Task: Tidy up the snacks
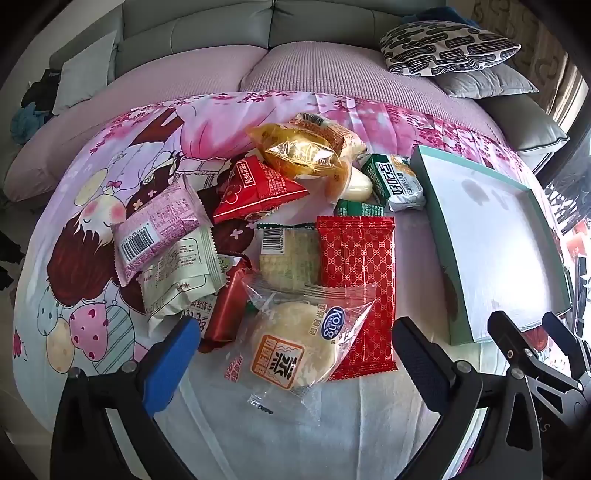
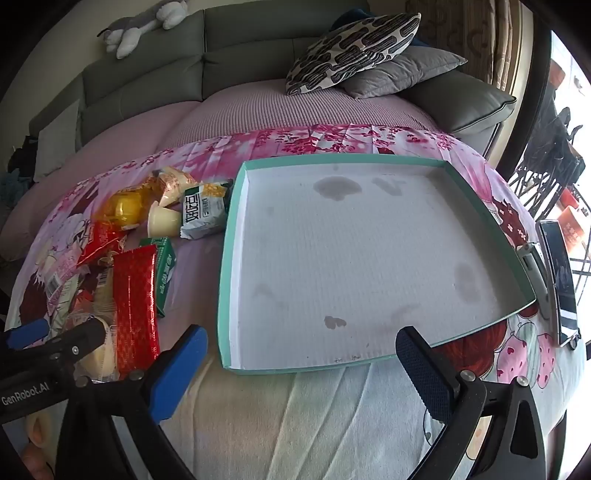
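Note:
A pile of snack packets lies on the pink cartoon cloth [image 1: 96, 206]. Nearest is a clear-wrapped round cake [image 1: 295, 343], with a long red patterned packet [image 1: 356, 280] beside it, a red triangular packet [image 1: 258, 188], a gold-wrapped snack [image 1: 303, 153] and a green-white packet [image 1: 397, 181] behind. My left gripper [image 1: 295, 343] is open, its fingers either side of the round cake. A teal-rimmed white tray [image 2: 236, 254] stands empty to the right of the pile. My right gripper [image 2: 301, 350] is open and empty at the tray's near edge. The red packet [image 2: 135, 299] shows at left there.
A sofa with a patterned cushion [image 2: 351, 48] and a grey cushion [image 2: 402, 70] lies behind the cloth. A phone on a stand [image 2: 559, 280] sits right of the tray. A plush toy [image 2: 136, 26] rests on the sofa back.

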Motion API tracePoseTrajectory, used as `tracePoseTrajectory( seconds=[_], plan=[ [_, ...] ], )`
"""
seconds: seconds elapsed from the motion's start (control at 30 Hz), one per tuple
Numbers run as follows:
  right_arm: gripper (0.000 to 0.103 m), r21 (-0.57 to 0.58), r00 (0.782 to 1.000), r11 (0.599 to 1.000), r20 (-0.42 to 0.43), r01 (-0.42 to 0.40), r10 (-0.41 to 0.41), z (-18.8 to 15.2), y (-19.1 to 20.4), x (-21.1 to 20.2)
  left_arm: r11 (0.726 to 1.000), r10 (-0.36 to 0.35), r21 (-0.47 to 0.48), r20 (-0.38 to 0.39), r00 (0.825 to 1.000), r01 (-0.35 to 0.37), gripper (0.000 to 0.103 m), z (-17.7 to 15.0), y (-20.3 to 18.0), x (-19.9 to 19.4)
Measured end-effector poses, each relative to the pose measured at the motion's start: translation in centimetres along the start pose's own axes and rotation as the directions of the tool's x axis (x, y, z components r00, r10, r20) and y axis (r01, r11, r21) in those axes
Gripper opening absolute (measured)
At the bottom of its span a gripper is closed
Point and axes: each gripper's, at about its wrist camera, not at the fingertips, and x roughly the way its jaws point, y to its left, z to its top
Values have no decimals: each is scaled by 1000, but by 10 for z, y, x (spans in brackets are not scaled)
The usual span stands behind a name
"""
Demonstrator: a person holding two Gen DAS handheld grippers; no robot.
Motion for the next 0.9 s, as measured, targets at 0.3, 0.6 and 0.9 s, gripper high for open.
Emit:
tracePoseTrajectory(
  seconds=[0.3,0.6,0.9],
  plan=[
    [103,0,1000,1000,1,-1,1,-1,-1,0,1000,-12,3,5,1000,12,103,2,-6,-1],
    [103,0,1000,1000,2,0,0,0,-1,1,1000,1,6,11,1000,-1,103,0,-1,1],
    [103,0,1000,1000,2,1,-1,-1,-1,1,1000,13,26,19,1000,-13,103,0,-3,1]
  ],
)
